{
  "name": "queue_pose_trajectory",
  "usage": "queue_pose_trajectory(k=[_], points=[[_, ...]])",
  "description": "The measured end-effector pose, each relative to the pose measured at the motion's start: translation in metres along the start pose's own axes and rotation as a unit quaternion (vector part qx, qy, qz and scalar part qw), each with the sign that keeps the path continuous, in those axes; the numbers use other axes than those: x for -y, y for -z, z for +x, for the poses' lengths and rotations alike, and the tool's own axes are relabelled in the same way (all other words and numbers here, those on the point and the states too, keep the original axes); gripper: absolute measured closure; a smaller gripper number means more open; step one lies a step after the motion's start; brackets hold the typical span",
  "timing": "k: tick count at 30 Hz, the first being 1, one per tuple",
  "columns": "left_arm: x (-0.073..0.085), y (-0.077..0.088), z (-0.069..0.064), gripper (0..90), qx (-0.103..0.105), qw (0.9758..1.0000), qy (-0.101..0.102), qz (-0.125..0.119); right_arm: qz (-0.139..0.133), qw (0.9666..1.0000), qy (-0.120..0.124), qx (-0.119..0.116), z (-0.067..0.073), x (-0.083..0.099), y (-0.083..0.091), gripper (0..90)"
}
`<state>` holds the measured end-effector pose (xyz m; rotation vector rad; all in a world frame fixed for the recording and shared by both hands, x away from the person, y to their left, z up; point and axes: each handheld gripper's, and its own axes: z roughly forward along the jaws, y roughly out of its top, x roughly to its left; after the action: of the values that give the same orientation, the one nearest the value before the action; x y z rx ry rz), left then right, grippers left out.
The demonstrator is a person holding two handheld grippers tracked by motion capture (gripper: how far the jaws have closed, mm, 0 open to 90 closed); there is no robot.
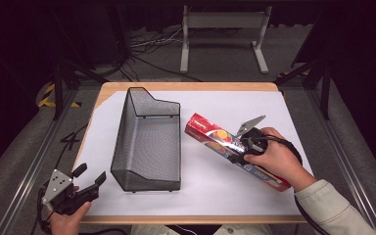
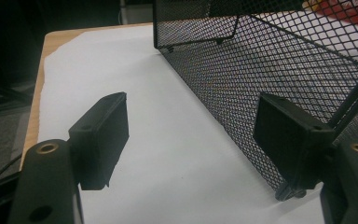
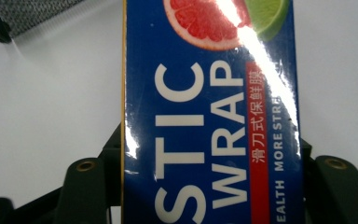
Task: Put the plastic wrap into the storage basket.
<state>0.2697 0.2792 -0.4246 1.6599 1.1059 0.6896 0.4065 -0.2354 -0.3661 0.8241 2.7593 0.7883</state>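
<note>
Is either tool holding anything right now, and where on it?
The right tool grips the plastic wrap box across its width, near mid-length. The left tool is open and holds nothing.

One plastic wrap box [image 1: 235, 150], one mesh basket [image 1: 147, 142], and two grippers.

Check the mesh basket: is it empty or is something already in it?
Empty: the mesh basket shows bare mesh floor; the plastic wrap box sits outside it.
</note>
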Motion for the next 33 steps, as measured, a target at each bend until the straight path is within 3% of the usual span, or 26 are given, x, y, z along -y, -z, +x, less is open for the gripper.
queue_pose_trajectory(k=[11,13,16,21,27,29,33], points=[[0.000,0.000,0.000,27.2,0.000,1.0000,-0.001,0.000,-0.064,0.9979,-0.007,0.004,0.003,-0.006,0.022,40.1],[0.000,0.000,0.000,27.2,0.001,1.0000,-0.002,0.000,-0.093,0.9956,-0.013,0.007,0.004,-0.006,0.026,40.1],[0.000,0.001,0.000,27.1,0.000,1.0000,-0.003,-0.001,-0.111,0.9936,-0.014,0.014,0.004,-0.007,0.029,40.1],[0.000,0.000,0.000,27.2,0.000,1.0000,-0.003,-0.001,-0.117,0.9928,-0.022,0.014,0.005,-0.009,0.031,40.1],[0.000,0.002,0.000,27.3,-0.004,1.0000,-0.001,-0.002,-0.136,0.9894,-0.050,0.018,0.009,-0.014,0.033,40.0],[0.001,0.004,0.000,27.3,-0.006,1.0000,0.000,-0.003,-0.142,0.9871,-0.071,0.024,0.014,-0.019,0.033,40.1],[0.001,0.005,0.001,27.3,-0.007,1.0000,0.002,-0.003,-0.141,0.9861,-0.085,0.028,0.019,-0.027,0.034,40.1]])
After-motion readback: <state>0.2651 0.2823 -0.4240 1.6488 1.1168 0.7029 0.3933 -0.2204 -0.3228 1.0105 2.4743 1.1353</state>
